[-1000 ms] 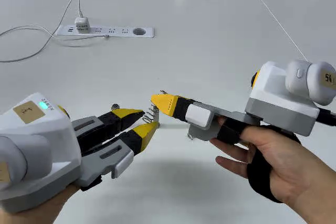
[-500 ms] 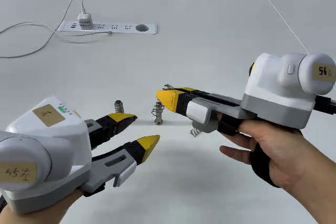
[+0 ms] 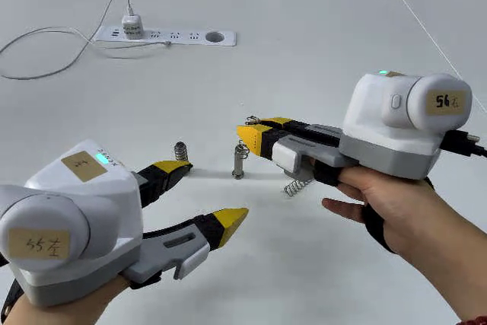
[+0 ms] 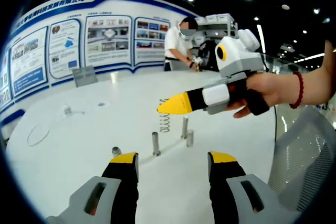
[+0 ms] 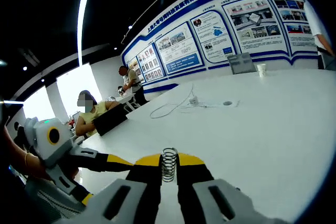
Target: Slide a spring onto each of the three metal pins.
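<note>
Pulling back from the pins, my left gripper (image 3: pixel 214 189) is hanging with jaws spread, while my right gripper (image 3: pixel 247 131) is pinching a spring (image 5: pixel 168 164) above the desk (image 3: pixel 304 51). The short pin (image 3: pixel 181 151) and the tall pin (image 3: pixel 239 164) are seemingly carrying springs already; I am judging one left, a loose spring (image 3: pixel 298 186) lying nearby.
</note>
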### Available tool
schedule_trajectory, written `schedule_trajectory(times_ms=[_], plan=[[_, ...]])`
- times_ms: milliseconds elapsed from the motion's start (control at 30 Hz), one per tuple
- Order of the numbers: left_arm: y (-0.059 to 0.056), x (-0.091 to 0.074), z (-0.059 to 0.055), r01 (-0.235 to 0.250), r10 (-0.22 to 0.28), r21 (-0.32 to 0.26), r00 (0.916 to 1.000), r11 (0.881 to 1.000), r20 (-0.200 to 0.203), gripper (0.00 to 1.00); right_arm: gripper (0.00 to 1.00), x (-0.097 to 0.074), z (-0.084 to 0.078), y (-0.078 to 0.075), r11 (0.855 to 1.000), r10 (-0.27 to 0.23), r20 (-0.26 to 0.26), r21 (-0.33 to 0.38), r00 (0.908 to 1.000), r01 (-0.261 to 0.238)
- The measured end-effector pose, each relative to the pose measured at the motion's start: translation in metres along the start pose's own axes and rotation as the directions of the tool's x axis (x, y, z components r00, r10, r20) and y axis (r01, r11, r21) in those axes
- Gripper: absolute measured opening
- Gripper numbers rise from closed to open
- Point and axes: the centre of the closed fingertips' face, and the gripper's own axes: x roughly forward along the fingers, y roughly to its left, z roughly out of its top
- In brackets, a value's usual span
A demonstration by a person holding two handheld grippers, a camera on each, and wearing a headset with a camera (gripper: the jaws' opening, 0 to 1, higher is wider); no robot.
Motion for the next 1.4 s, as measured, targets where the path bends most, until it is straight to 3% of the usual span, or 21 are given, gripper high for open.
schedule_trajectory(times_ms=[567,1400], plan=[[0.012,-0.002,-0.006,-0.053,0.053,-0.034,0.9985,0.998,-0.017,0.71,0.11,0.022,-0.003,-0.016,0.990,-0.064,-0.029,-0.132,0.9975,0.060],[0.021,-0.003,-0.006,-0.097,0.096,-0.050,0.9953,0.994,-0.015,0.89,0.12,0.029,-0.022,-0.017,0.965,-0.118,-0.069,-0.245,0.9906,0.098]])
